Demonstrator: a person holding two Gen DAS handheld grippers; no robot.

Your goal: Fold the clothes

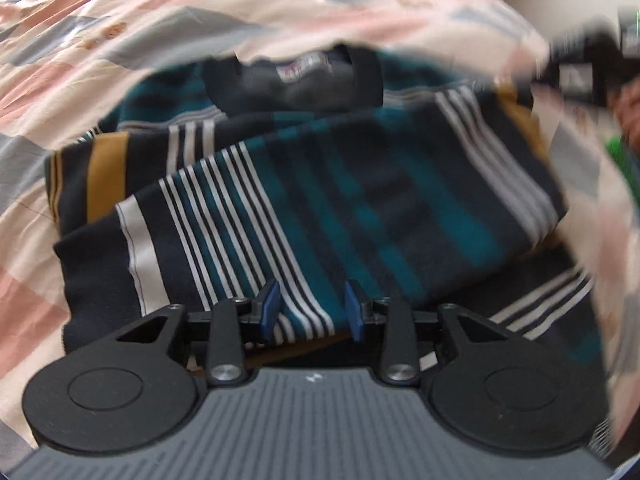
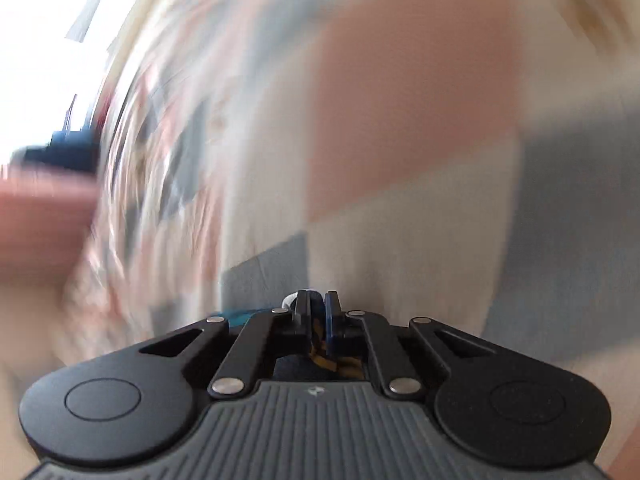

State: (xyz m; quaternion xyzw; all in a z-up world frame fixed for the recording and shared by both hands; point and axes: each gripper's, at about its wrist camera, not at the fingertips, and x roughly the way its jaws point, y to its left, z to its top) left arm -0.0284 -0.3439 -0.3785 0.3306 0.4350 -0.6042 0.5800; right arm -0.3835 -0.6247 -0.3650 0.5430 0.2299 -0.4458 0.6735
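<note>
A dark sweater [image 1: 360,200] with teal, white and mustard stripes lies partly folded on the bed, its collar and label [image 1: 304,72] at the far side. One striped part with a white band lies slanted across the body. My left gripper [image 1: 313,306] hovers at the sweater's near edge, its blue pads a little apart with a thick fold of striped cloth between them. In the blurred right wrist view my right gripper [image 2: 318,304] is shut, with a scrap of dark and mustard sweater cloth [image 2: 320,354] pinched between the pads.
A bedsheet [image 1: 120,20] checked in pink, grey and cream surrounds the sweater and fills the right wrist view [image 2: 400,120]. A blurred hand [image 2: 36,224] and a dark object [image 2: 60,156] show at the left. Dark and green blurred shapes [image 1: 616,152] sit beyond the bed's right side.
</note>
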